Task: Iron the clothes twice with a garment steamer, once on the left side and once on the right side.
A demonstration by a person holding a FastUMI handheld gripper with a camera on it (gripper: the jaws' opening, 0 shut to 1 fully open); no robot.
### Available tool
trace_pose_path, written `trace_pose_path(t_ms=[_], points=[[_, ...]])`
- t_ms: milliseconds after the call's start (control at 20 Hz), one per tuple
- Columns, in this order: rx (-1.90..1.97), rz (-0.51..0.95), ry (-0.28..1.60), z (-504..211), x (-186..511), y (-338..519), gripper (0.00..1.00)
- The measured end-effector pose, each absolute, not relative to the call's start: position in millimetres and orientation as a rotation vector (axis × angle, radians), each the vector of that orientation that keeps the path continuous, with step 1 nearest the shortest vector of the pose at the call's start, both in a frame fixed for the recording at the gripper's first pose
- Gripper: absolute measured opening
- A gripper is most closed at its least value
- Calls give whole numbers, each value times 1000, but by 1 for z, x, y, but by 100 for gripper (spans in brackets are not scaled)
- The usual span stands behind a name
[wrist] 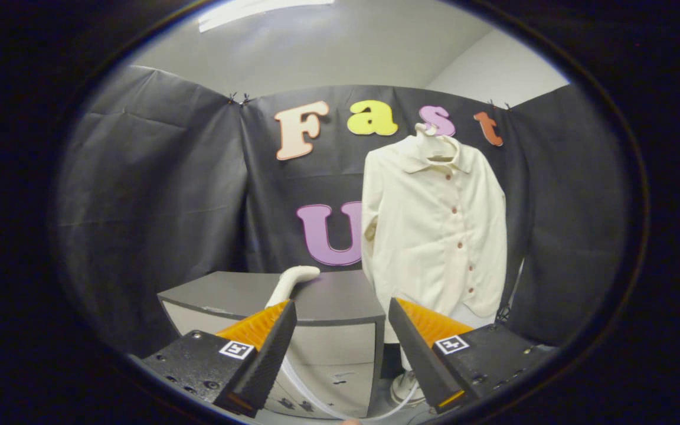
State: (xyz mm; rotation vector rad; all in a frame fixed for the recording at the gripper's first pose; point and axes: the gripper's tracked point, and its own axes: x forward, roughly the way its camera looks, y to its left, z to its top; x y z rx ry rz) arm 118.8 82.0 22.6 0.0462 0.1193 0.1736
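Observation:
A cream button-up shirt hangs on a hanger against the black booth wall, beyond my fingers and to the right. The white steamer head lies on top of a grey cabinet, just past my left finger. Its pale hose runs down the cabinet front and loops below, between my fingers. My gripper stands open with nothing between its fingers, a short way in front of the cabinet.
The grey cabinet stands in front of the black cloth wall, left of the shirt. A white base of the steamer sits on the floor under the shirt, partly hidden by my right finger.

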Motion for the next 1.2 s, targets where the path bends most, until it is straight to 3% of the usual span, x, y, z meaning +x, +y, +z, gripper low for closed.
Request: trace_pose_path(t_ms=[550, 750, 1000, 1200], points=[[43, 303, 456, -38, 267, 200, 96], [87, 290, 587, -70, 307, 221, 96], [24, 309, 677, -93, 328, 250, 81], [-91, 297, 754, -117, 327, 250, 79]])
